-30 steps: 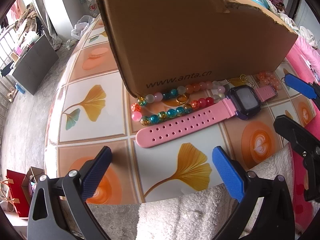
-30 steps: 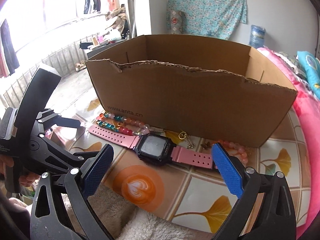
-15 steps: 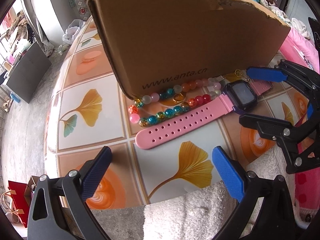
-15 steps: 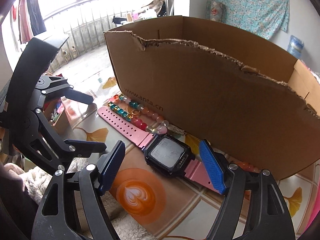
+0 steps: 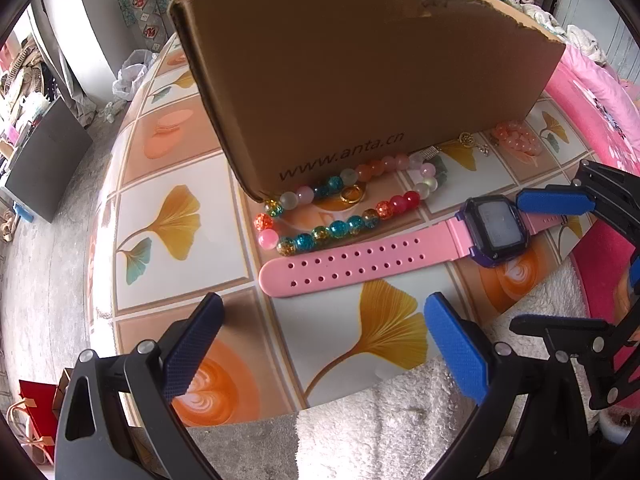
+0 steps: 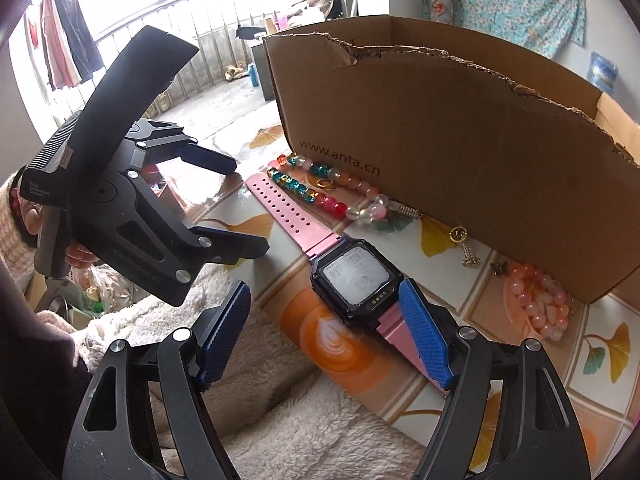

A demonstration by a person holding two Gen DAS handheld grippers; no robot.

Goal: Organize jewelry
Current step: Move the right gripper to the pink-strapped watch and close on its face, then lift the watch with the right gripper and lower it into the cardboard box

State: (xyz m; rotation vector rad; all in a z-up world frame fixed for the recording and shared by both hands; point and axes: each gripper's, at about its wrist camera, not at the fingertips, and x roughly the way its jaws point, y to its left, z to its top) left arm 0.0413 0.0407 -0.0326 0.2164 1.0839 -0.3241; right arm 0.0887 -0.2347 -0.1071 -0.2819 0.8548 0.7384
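Observation:
A pink-strapped watch [image 5: 400, 250] with a dark face lies on the table in front of a brown cardboard box [image 5: 360, 80]. It also shows in the right wrist view [image 6: 352, 276]. A colourful bead bracelet [image 5: 340, 212] with a gold ring [image 5: 351, 194] inside it lies against the box. A peach bead bracelet [image 6: 538, 300] and small gold charms [image 6: 460, 240] lie further right. My right gripper [image 6: 324, 336] is open, its right pad beside the watch face over the short strap. My left gripper [image 5: 320, 344] is open and empty, short of the long strap.
The table [image 5: 160, 216] has a tiled ginkgo-leaf cover and its near edge runs just behind both grippers. A fluffy white cloth [image 6: 280, 400] lies below that edge. A pink blanket [image 5: 592, 96] is at the right. The floor is far below on the left.
My right gripper has moved in close to the watch, and the watch has shifted a little toward the table's near edge, away from the beads. My left gripper has stayed open.

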